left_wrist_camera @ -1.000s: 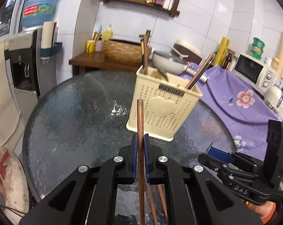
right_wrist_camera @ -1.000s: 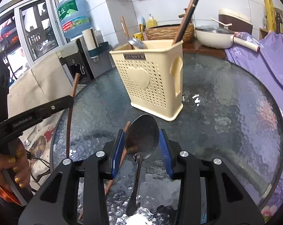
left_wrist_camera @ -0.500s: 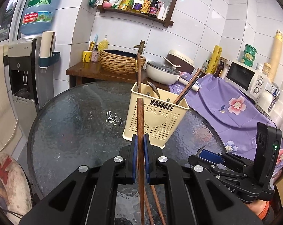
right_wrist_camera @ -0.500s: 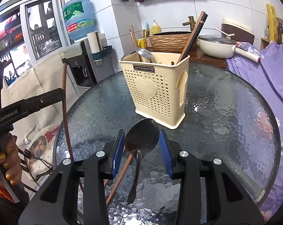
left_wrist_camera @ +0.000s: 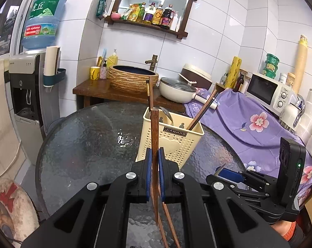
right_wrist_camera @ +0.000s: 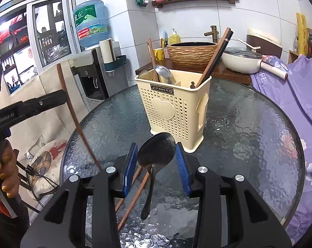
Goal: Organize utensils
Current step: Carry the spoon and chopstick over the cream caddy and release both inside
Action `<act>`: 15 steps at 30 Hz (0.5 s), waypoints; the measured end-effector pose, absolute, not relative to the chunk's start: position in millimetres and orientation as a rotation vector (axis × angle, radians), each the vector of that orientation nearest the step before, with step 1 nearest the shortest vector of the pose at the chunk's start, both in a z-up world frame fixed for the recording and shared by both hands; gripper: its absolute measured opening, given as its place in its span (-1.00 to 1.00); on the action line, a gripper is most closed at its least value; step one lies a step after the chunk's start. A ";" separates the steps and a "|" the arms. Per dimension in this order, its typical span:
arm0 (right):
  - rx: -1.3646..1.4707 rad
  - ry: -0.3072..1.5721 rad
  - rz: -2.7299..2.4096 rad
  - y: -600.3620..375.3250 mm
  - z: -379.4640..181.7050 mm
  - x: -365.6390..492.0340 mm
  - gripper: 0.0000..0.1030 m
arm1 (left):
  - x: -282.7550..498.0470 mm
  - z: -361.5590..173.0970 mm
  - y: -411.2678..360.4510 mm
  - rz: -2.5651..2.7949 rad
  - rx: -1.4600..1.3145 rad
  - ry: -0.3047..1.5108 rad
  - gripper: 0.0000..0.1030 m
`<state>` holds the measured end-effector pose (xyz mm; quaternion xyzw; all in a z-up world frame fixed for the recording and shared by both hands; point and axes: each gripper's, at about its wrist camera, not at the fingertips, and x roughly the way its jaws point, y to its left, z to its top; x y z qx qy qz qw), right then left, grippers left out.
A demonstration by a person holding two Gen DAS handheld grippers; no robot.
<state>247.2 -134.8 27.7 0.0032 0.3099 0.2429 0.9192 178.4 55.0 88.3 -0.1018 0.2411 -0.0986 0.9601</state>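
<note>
My left gripper (left_wrist_camera: 155, 161) is shut on a brown wooden chopstick (left_wrist_camera: 154, 132), which stands upright between its blue pads in front of the cream utensil holder (left_wrist_camera: 176, 144). The right wrist view shows that same chopstick (right_wrist_camera: 73, 111) slanting down from the left gripper (right_wrist_camera: 61, 97). My right gripper (right_wrist_camera: 156, 147) is shut on the bowl of a metal spoon (right_wrist_camera: 156, 155), whose handle hangs down above the glass. The holder (right_wrist_camera: 172, 107) stands just beyond it, with a spoon (right_wrist_camera: 163, 72) and dark chopsticks (right_wrist_camera: 215, 57) inside. Two more chopsticks (right_wrist_camera: 133, 190) lie on the round glass table (right_wrist_camera: 248, 134).
A purple flowered cloth (right_wrist_camera: 296, 86) hangs at the table's right. Behind it a wooden side table (left_wrist_camera: 94, 88) carries a woven basin and a white pan (left_wrist_camera: 176, 88). A water dispenser (left_wrist_camera: 25, 95) stands at the left, a microwave (left_wrist_camera: 267, 91) far right.
Both grippers have risen a little with the chopstick and the spoon still in them. The holder now sits lower and farther off in both views.
</note>
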 end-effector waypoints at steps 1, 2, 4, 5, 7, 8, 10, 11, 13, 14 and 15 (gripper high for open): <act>0.004 0.635 0.500 -134.6 28.5 247.3 -0.26 | 178.8 89.6 54.1 -0.201 -0.203 0.486 -0.88; 0.003 0.635 0.500 -134.5 29.2 248.1 -0.26 | 179.0 90.8 53.4 -0.201 -0.201 0.483 -0.88; 0.002 0.634 0.500 -135.1 31.1 250.2 -0.26 | 180.0 92.1 53.9 -0.204 -0.198 0.480 -0.88; 0.003 0.634 0.500 -135.5 31.8 251.1 -0.26 | 180.7 93.6 53.2 -0.205 -0.196 0.477 -0.88; 0.003 0.630 0.500 -136.7 35.7 252.8 -0.26 | 181.9 95.9 53.3 -0.208 -0.196 0.473 -0.88; 0.001 0.627 0.500 -137.0 37.9 253.7 -0.26 | 183.0 97.9 53.0 -0.210 -0.196 0.470 -0.88; 0.000 0.622 0.506 -137.1 42.4 254.6 -0.26 | 184.8 103.5 51.8 -0.213 -0.188 0.463 -0.88; 0.001 0.620 0.512 -137.3 45.0 255.7 -0.26 | 185.5 105.7 51.4 -0.214 -0.186 0.460 -0.88; 0.001 0.611 0.519 -137.4 52.4 258.6 -0.26 | 188.3 114.3 50.9 -0.224 -0.190 0.450 -0.88; 0.002 0.607 0.521 -137.6 55.3 259.7 -0.26 | 190.0 119.7 51.4 -0.229 -0.191 0.442 -0.88; 0.004 0.598 0.525 -137.8 61.0 261.8 -0.26 | 191.9 125.3 52.4 -0.231 -0.191 0.434 -0.88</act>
